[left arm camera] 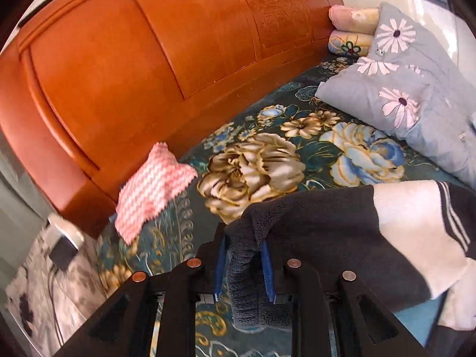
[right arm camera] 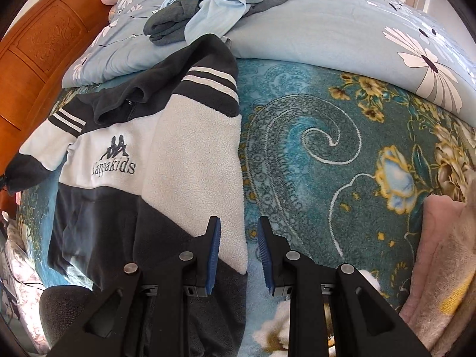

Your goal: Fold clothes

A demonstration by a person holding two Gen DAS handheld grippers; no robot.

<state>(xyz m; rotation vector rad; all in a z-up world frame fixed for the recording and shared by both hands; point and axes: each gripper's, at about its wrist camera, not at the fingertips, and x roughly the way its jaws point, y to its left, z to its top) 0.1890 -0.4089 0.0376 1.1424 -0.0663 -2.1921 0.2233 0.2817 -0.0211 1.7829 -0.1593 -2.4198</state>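
Note:
A black-and-white fleece jacket point(right arm camera: 190, 148) with a Kappa Kids logo lies front up on the floral bed blanket point(right arm camera: 327, 154). Its right sleeve is folded down over the chest. My left gripper point(left arm camera: 242, 241) is shut on the dark cuff point(left arm camera: 250, 270) of the other sleeve, which is lifted off the bed; the rest of the jacket point(left arm camera: 327, 226) trails away to the right. That cuff point(right arm camera: 26, 169) shows at the far left of the right wrist view. My right gripper point(right arm camera: 239, 223) hovers over the jacket's lower right edge, its jaws a little apart with nothing between them.
An orange wooden headboard point(left arm camera: 119, 74) runs along the bed's end. A pink-and-white striped cloth point(left arm camera: 151, 184) lies near it. A grey-blue daisy quilt point(left arm camera: 401, 95) carries a heap of light blue and grey clothes point(right arm camera: 214, 6). A pink blanket point(right arm camera: 446, 253) lies at the right.

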